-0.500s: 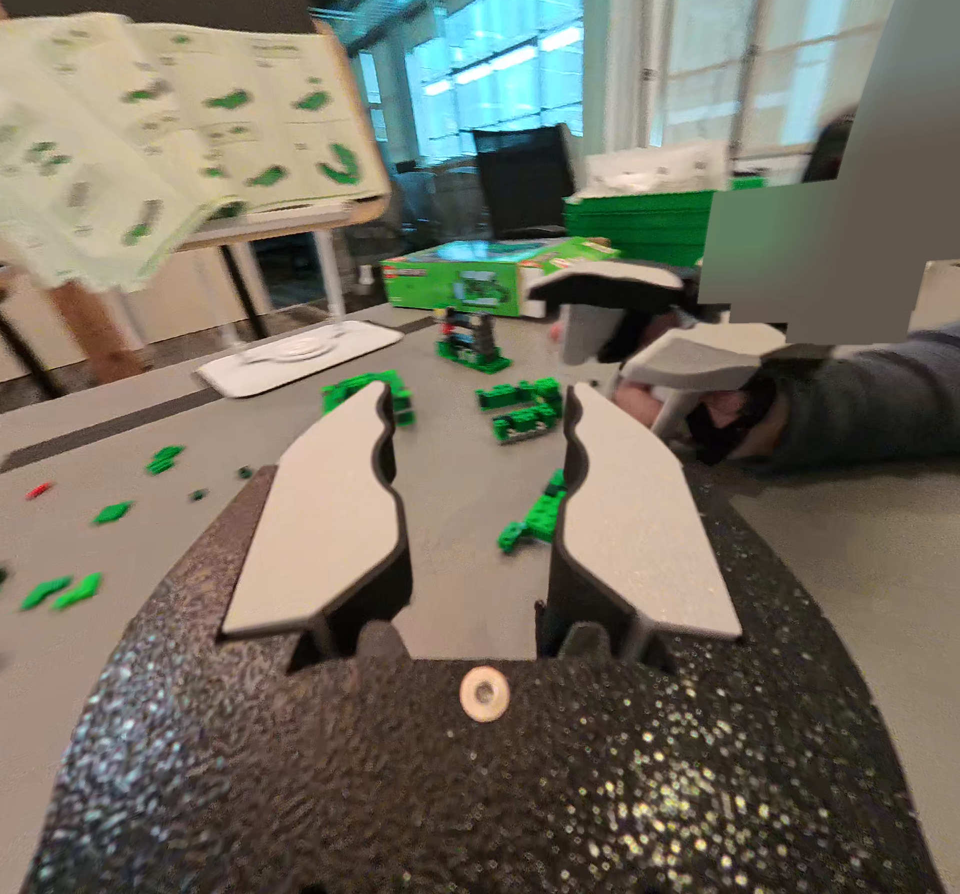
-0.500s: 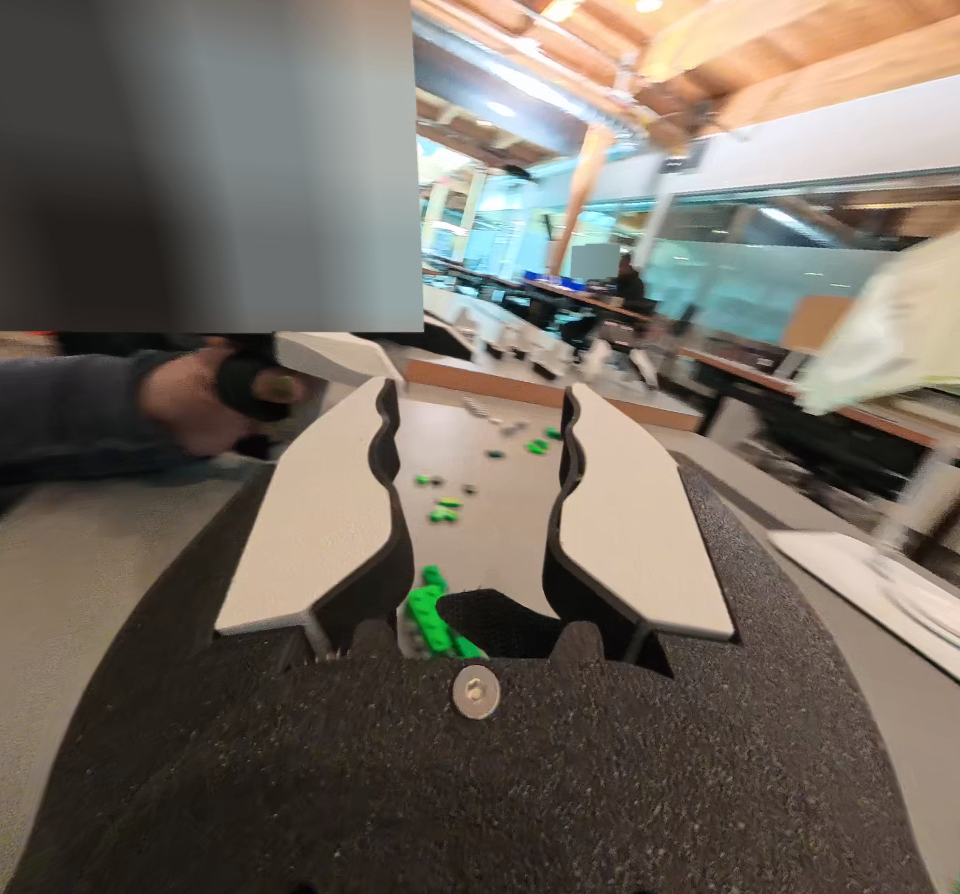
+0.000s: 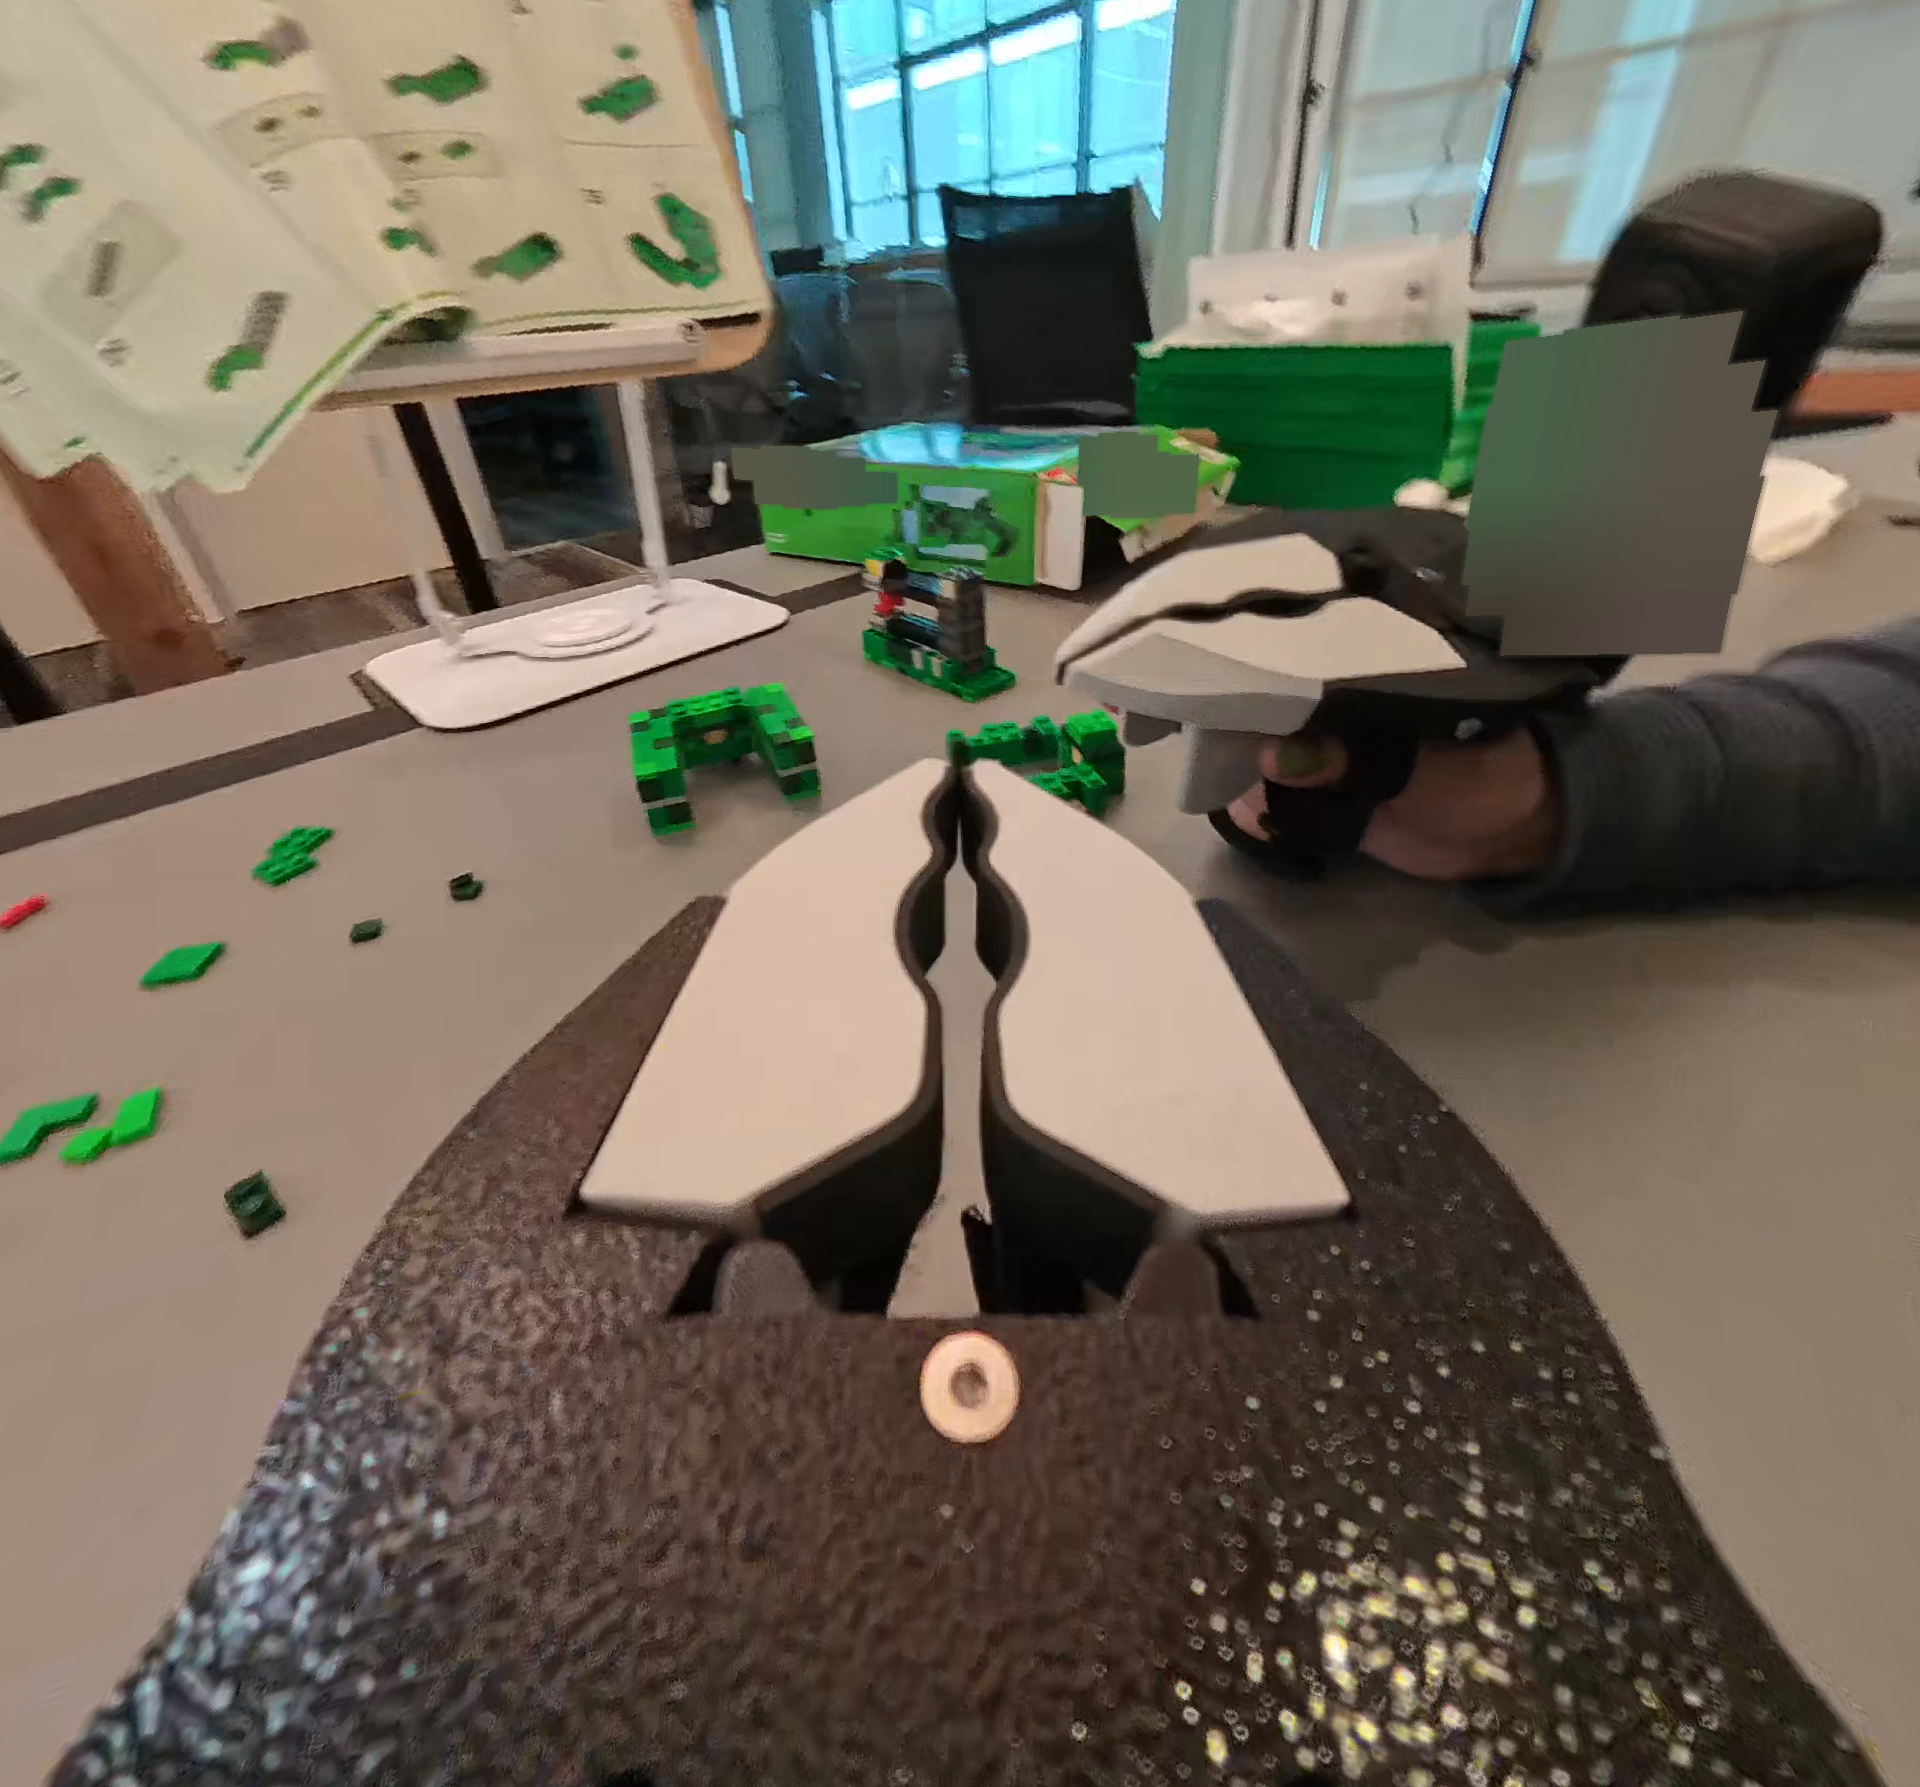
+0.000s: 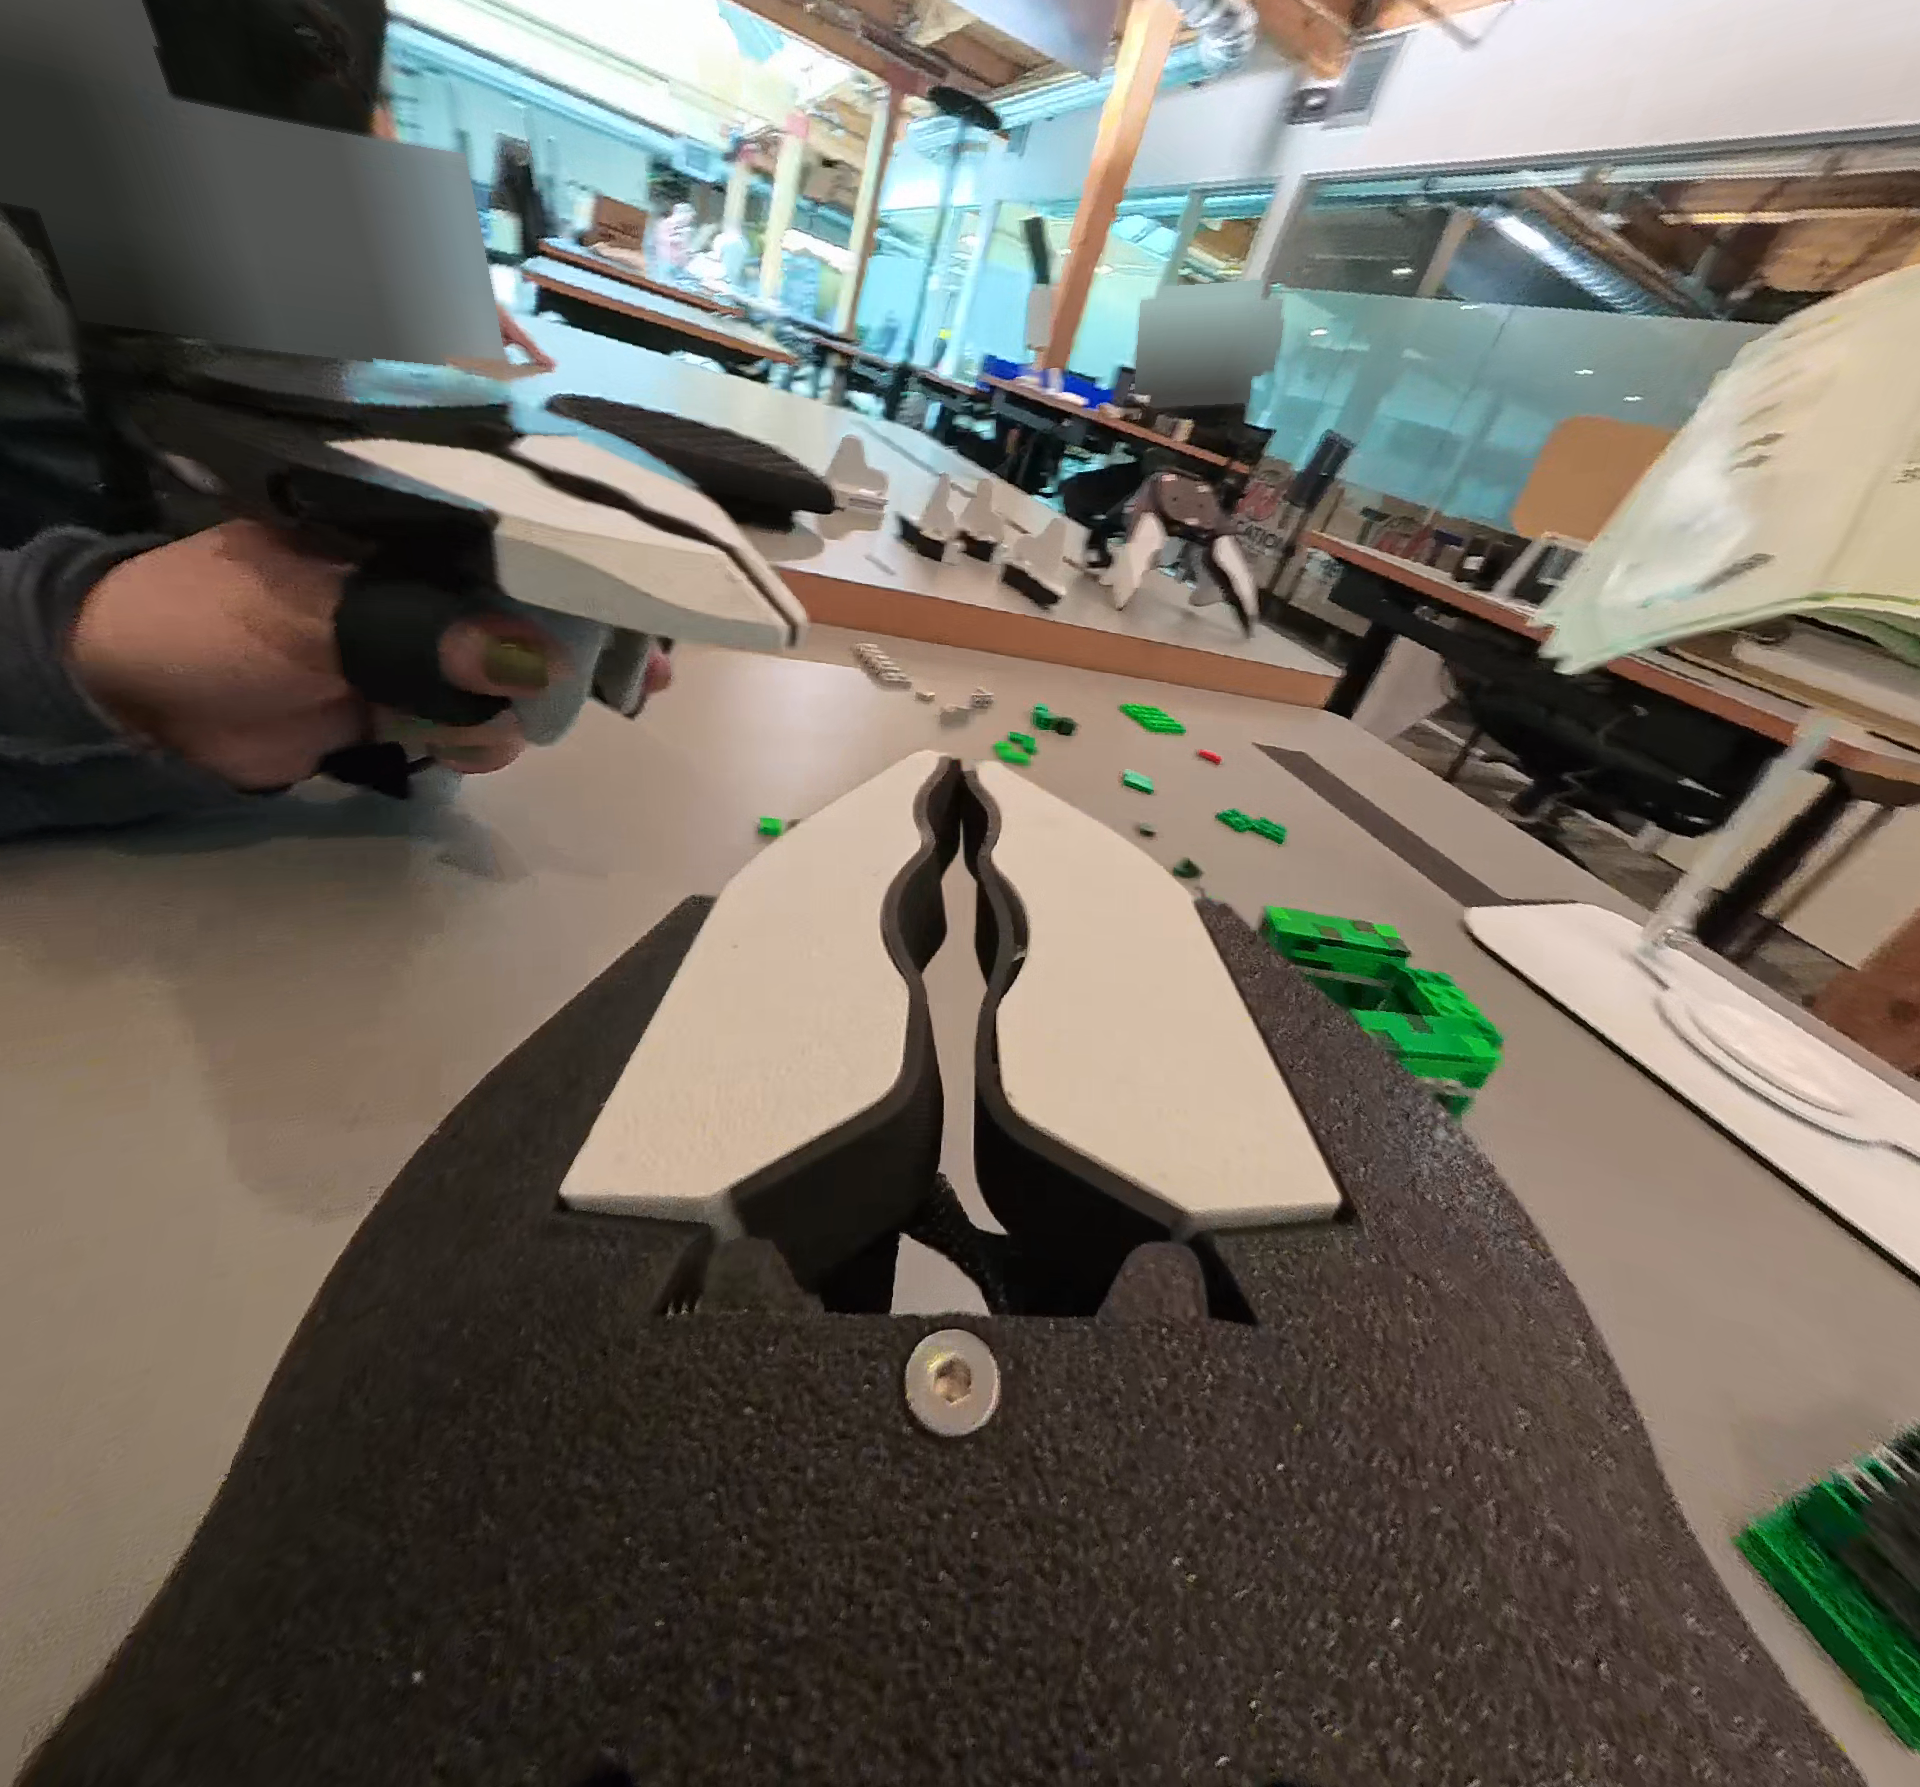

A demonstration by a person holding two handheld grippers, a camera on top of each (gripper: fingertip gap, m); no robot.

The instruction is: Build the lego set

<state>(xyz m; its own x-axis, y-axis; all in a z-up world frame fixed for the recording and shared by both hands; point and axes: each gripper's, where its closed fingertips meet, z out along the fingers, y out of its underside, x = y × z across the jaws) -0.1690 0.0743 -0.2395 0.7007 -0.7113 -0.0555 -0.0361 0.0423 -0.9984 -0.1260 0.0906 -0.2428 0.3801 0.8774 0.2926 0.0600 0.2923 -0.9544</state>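
Observation:
My left gripper (image 3: 958,781) is shut with nothing seen between its fingers, held above the grey table (image 3: 1558,1166). My right gripper (image 4: 958,781) is also shut and empty; it shows in the left wrist view (image 3: 1081,672) at the right, held in a hand. The left gripper shows in the right wrist view (image 4: 784,620). A green U-shaped lego build (image 3: 717,750) (image 4: 1382,999) lies beyond the left fingertips. A second green build (image 3: 1049,750) is partly hidden behind them. A dark and green tower build (image 3: 930,631) (image 4: 1849,1581) stands farther back.
Loose green pieces (image 3: 187,963) (image 4: 1153,719) and a small red one (image 3: 23,909) lie scattered on the table. An open instruction booklet (image 3: 364,127) rests on a white stand (image 3: 582,641) (image 4: 1714,1031). A green box (image 3: 977,511) sits behind the builds. Tip to tip, the grippers are about 6 centimetres apart. From the right gripper's tips to the green U-shaped lego build (image 3: 717,750) is close to 20 centimetres.
Both grippers have gone from open to shut. The views have shifted, and the green piece that lay under the fingers is no longer in sight.

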